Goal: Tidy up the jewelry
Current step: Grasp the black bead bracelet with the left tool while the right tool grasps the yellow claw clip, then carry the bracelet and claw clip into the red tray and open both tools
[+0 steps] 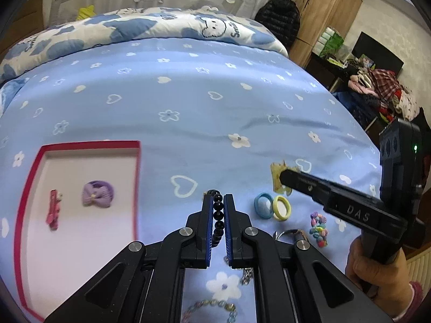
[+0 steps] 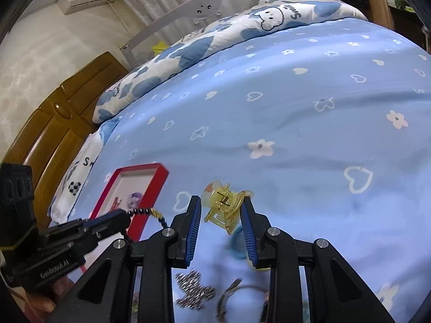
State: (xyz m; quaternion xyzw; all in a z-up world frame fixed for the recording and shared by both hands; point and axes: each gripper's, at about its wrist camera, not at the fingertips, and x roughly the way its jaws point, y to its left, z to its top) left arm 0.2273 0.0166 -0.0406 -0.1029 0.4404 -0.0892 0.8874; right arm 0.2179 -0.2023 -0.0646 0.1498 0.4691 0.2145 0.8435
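Two hair pieces (image 1: 97,193) in red tray (image 1: 80,143); two rings (image 1: 272,206) on bedsheet (image 1: 215,113).

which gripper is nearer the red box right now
Left. The left gripper, shut on the black bead bracelet, sits just beside the red box. The right gripper, holding the yellow hair claw, is farther off.

Black tool (image 1: 217,202) — blue pads, silver screws — pink sleeve (image 1: 416,293).
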